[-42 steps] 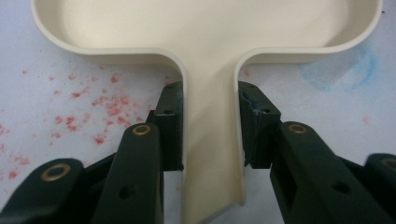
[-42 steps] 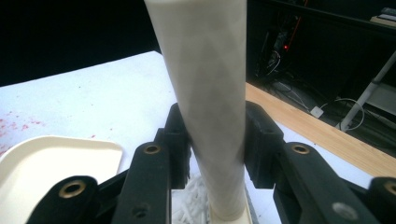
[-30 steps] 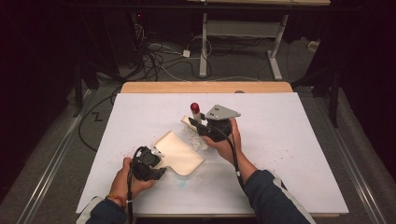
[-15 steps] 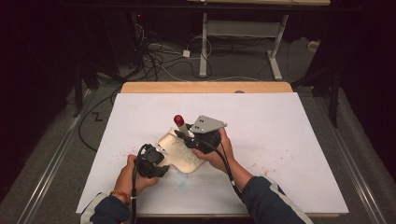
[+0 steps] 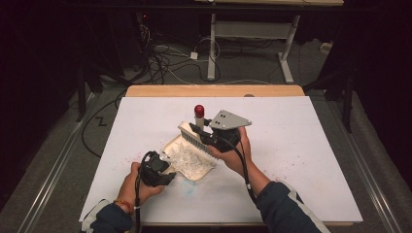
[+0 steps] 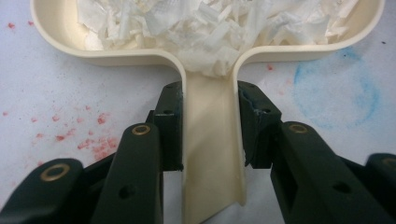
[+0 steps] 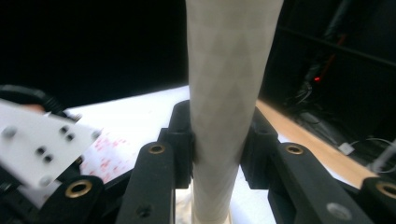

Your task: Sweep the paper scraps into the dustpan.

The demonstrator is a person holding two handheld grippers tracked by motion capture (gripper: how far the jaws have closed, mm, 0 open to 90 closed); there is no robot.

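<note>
White paper covers the counter (image 5: 301, 145), with faint red and blue marks on it. Near its middle a cream dustpan (image 5: 187, 158) lies flat, already filled with white paper shreds (image 6: 210, 28). Its handle is clenched between the left tongs (image 6: 210, 135). The brush (image 5: 194, 136), with a red-tipped handle, is grasped by the right tongs (image 7: 217, 140) and is held above the far edge of the pan. Sweeping seems almost finished. Next, the brush should probably be put aside and the pan lifted level, so that no shreds are spilled.
</note>
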